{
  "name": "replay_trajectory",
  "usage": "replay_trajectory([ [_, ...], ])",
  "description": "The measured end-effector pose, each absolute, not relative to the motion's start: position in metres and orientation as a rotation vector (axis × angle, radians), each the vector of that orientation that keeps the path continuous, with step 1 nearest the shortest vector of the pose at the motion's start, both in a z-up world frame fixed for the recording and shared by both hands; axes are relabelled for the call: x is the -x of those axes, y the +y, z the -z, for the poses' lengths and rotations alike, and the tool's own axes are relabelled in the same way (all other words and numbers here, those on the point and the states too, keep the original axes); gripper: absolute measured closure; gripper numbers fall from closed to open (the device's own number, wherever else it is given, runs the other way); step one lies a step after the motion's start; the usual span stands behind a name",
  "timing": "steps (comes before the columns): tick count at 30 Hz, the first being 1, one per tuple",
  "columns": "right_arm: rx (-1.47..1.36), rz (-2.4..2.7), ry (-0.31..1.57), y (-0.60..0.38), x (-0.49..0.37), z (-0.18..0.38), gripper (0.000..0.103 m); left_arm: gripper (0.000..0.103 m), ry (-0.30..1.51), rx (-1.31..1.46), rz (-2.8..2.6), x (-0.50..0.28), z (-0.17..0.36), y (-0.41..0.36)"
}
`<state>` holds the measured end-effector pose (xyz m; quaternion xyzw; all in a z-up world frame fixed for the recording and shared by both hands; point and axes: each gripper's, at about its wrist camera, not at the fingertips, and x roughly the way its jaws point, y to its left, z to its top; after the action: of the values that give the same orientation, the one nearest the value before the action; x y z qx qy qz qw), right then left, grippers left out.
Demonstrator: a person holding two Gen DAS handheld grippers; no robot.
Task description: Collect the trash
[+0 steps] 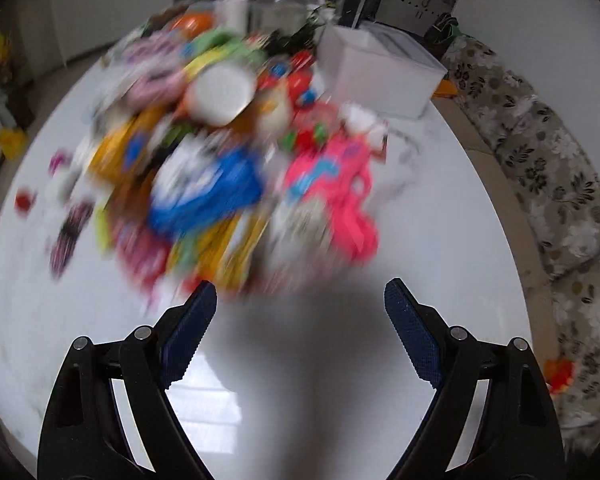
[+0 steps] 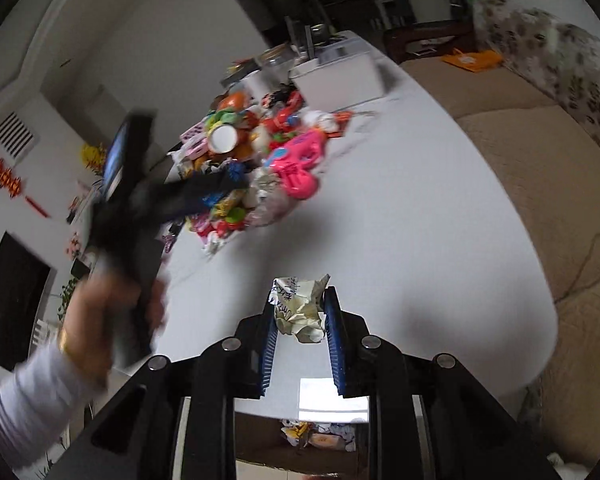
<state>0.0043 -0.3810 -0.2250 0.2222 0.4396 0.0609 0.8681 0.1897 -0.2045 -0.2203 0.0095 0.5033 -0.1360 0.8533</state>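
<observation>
holding a crumpled paper wrapper (image 2: 300, 310) between its pads, the right gripper (image 2: 300, 312) is narrow and sits above the white bench (image 2: 420, 220), probably so the trash can be carried away. the left gripper (image 1: 300, 300) is wide and empty, aimed at the heap of toys and packets (image 1: 220, 152) further off, before the white box (image 1: 380, 72).

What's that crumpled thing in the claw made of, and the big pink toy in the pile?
The crumpled wad looks like thin printed paper or wrapper: sharp creases, matte cream surface with dark lettering. The pink toy seems moulded plastic: bright, smooth, slightly glossy, though blurred.
</observation>
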Motion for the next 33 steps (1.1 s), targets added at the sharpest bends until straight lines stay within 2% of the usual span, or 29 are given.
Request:
replay_trajectory([
  [4, -0.484, -0.111, 0.928, -0.394, 0.007, 0.226, 0.080, 0.019, 1.139, -0.091, 0.220, -0.233, 0.243, -0.236],
  [5, -0.483, -0.108, 0.929, -0.395, 0.009, 0.226, 0.080, 0.025, 1.161, -0.089, 0.209, -0.239, 0.250, -0.238],
  [6, -0.483, -0.107, 0.929, -0.397, 0.010, 0.227, 0.080, 0.036, 1.184, -0.087, 0.205, -0.246, 0.258, -0.241],
  [7, -0.481, -0.105, 0.931, -0.398, 0.010, 0.227, 0.080, 0.060, 1.194, -0.092, 0.207, -0.247, 0.262, -0.241],
  [9, -0.480, -0.105, 0.932, -0.399, 0.010, 0.227, 0.080, 0.067, 1.191, -0.116, 0.196, -0.247, 0.265, -0.241],
  [10, -0.480, -0.107, 0.932, -0.398, 0.009, 0.227, 0.080, 0.076, 1.187, -0.102, 0.209, -0.247, 0.263, -0.240],
  [16, -0.474, -0.140, 0.919, -0.387, 0.001, 0.218, 0.080, 0.076, 1.109, -0.004, 0.346, -0.210, 0.220, -0.199],
  [23, -0.415, -0.227, 0.913, -0.333, -0.008, 0.200, 0.080, 0.076, 0.998, 0.062, 0.530, -0.107, 0.161, -0.099],
  [28, -0.337, -0.319, 0.939, -0.272, -0.006, 0.193, 0.080, 0.076, 0.999, 0.083, 0.563, -0.030, 0.157, -0.023],
  [33, -0.250, -0.434, 1.016, -0.200, 0.011, 0.206, 0.080, 0.076, 1.090, 0.115, 0.512, 0.036, 0.186, 0.048],
])
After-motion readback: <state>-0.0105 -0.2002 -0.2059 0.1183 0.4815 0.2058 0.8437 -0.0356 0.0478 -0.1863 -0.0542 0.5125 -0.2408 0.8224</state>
